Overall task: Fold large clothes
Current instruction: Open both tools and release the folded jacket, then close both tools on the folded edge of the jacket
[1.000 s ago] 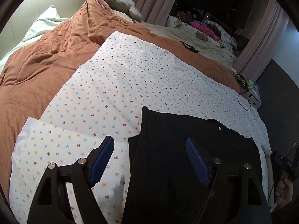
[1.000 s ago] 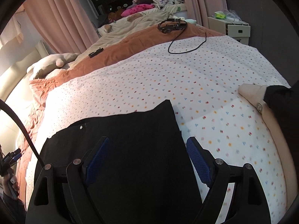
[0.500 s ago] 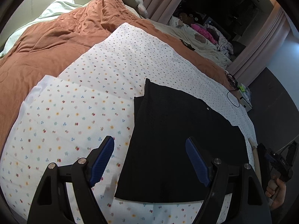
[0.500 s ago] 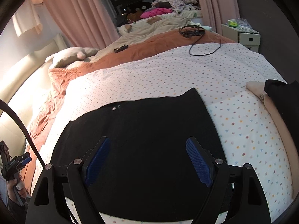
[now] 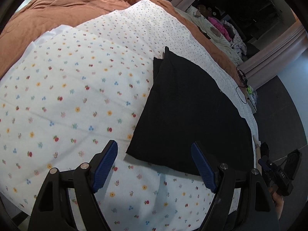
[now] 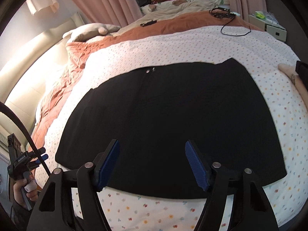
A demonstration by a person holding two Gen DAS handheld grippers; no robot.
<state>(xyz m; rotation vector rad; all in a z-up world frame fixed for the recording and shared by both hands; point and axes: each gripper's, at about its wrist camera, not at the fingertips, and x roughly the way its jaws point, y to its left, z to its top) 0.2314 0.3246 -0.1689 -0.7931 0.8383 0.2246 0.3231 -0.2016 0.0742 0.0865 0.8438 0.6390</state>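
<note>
Black garment (image 6: 169, 119), folded flat, lies on a flower-print sheet (image 5: 73, 100) spread over an orange duvet (image 5: 63, 5). Left gripper (image 5: 154, 165) hovers above the garment's near left corner, its 2 blue pads spread wide, holding nothing. Right gripper (image 6: 152, 163) hovers above the garment's near edge, likewise spread and empty. A cable (image 6: 234, 28) lies on the sheet's far edge.

black garment (image 5: 188, 115) folded layers hidden, floral sheet (image 5: 77, 105) cropped by frame edge
</note>
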